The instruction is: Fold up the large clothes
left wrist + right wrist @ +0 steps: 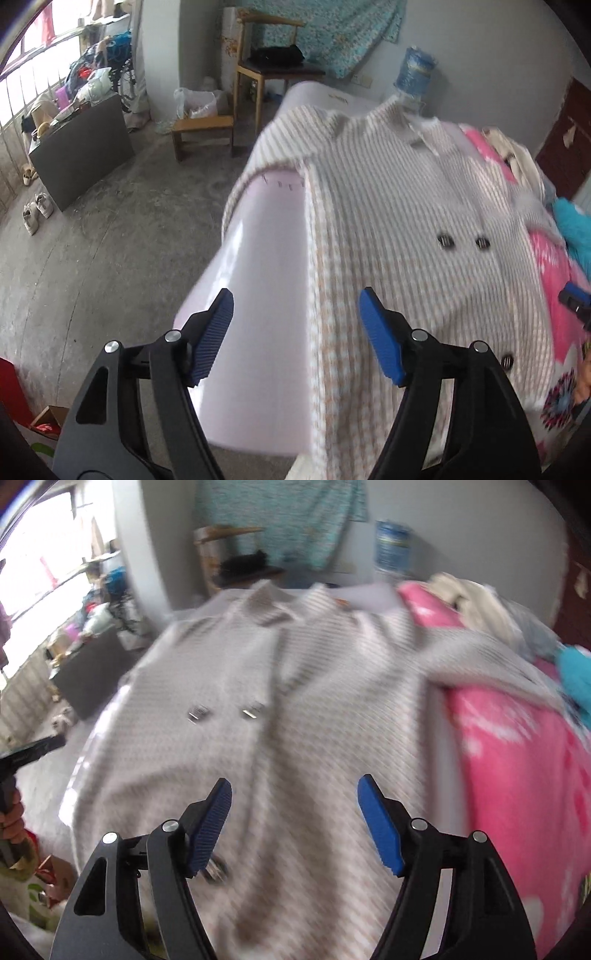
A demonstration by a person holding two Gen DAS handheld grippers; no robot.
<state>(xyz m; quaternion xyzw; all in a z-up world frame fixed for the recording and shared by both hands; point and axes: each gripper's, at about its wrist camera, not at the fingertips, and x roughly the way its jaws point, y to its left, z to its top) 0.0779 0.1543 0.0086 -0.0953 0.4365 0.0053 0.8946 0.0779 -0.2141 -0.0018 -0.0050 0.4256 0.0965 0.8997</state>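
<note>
Striped coat (399, 229) lies spread on pale mattress (258, 295).

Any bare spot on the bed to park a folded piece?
Free: the pale mattress strip between the bed's left edge and the striped coat, and the pink blanket to the coat's right. Crowded: the far right corner, with the cream clothes pile and a teal item.

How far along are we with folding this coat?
Done: the checked coat is spread buttons-up on the bed. In hand: nothing; the left hand-held gripper and right hand-held gripper are both open and empty. Left: every fold; no folded section shows yet.
</note>
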